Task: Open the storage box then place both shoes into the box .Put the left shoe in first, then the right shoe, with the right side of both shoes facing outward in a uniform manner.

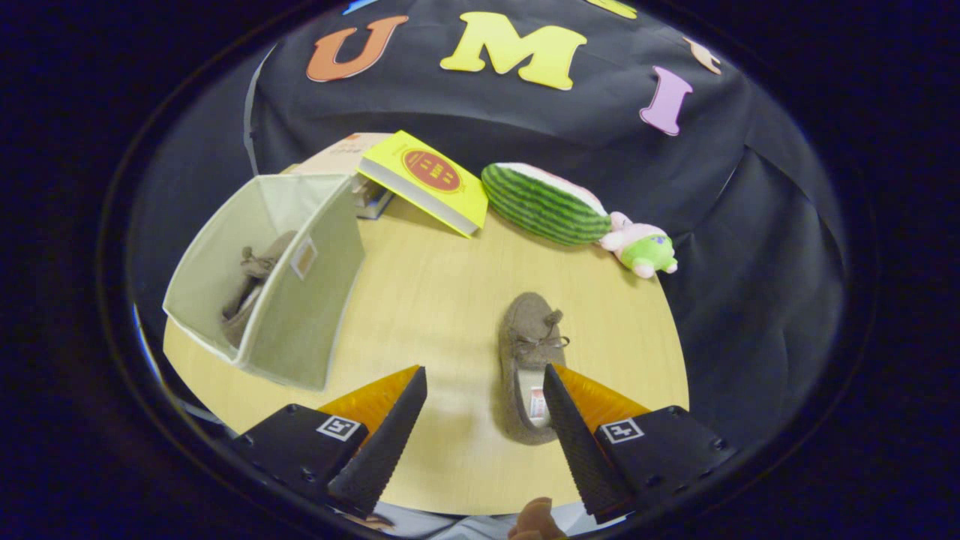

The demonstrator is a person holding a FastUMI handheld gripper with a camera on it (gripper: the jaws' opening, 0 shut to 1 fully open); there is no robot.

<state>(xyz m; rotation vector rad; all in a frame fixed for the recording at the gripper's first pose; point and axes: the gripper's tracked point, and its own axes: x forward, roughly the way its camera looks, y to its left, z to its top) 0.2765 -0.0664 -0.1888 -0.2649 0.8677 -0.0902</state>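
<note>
Above the table, we find the gripper with its fingers spread wide and nothing between them but bare tabletop. The remaining shoe, a soft slipper with a lace bow, lies on the table with its heel end tucked against the inner edge of the right-hand finger and its toe pointing away toward the back of the table. It sits off-centre in the gap, much nearer one finger than the other.

Taking this shoe as our landmark: the storage box stands well apart to its left, already open, tipped so that its mouth faces up and away from the shoe. One shoe rests inside it against the near wall, so we judge the first placement done and the second pick to be the step in hand.

To do that step well, we recommend shifting the gripper to the right until the shoe is centred between the fingers, then lowering and closing across the heel section, where the body looks firmest. The material appears soft and may fold under pressure, so a grip low on the sidewalls seems safer than one on the upper edge. Orientation must match the shoe already boxed; we cannot confirm from here which of its sides faces outward.

Beyond the shoe, near the booth wall, lie a yellow book, a watermelon-slice plush and a small pink and green toy.
</note>
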